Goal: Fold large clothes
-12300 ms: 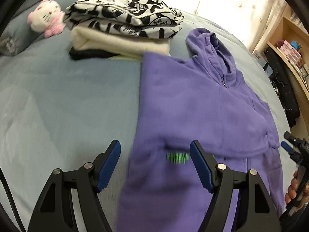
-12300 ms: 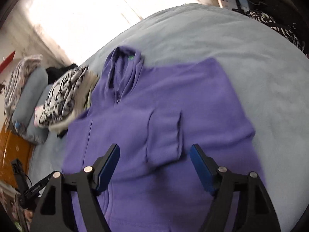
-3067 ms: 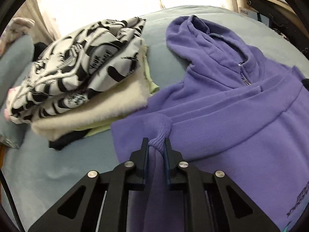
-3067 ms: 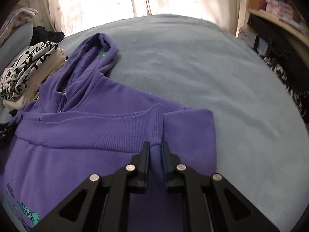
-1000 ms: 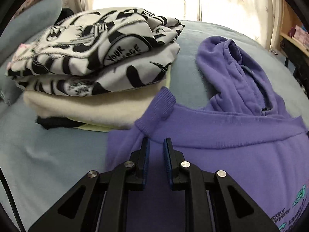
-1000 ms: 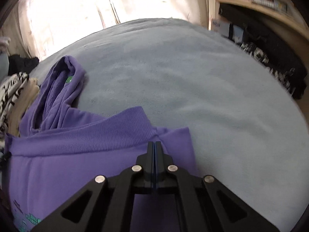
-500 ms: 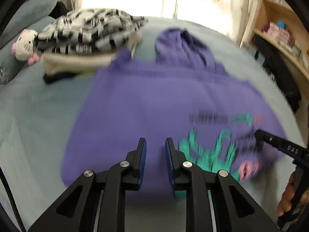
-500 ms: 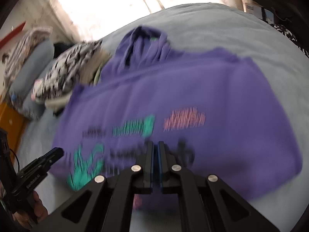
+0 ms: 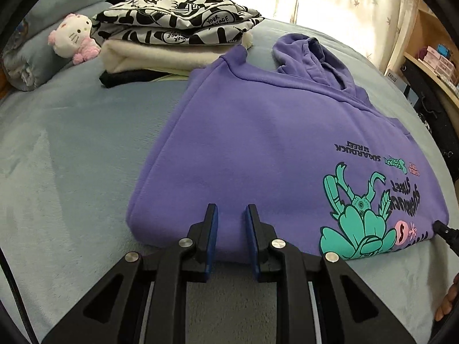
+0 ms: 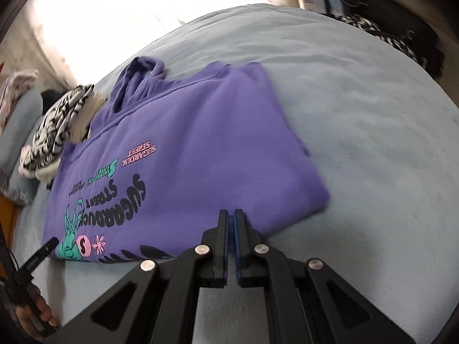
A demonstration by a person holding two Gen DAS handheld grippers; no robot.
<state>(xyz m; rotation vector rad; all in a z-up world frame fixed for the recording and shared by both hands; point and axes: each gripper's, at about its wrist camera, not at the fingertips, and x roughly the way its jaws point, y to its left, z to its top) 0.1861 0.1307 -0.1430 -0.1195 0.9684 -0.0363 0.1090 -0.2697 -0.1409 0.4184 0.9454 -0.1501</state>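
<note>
Pale blue bedding covers the whole bed, with bright curtains behind it and a wooden shelf off at about two o'clock. The purple hoodie lies flat in the middle of the bed, folded into a broad rectangle with its printed back facing up; the teal creature graphic and the lettering sit near the fold edge closest to me. The hood pokes out at twelve o'clock, not yet tucked in, so I judge at least one more fold is due.

At ten o'clock from the hoodie stands a stack of folded clothes, black-and-white print on top of cream, presumably where this piece will end up; the hoodie's far corner just reaches it. A Hello Kitty plush sits just beside that stack.

Both tools hang just short of the near fold edge and hold nothing. The left tool shows a narrow gap between its blue pads. The right tool is pressed almost together, only a sliver showing. The fabric looks thick and soft, with rounded edges at the folds.
</note>
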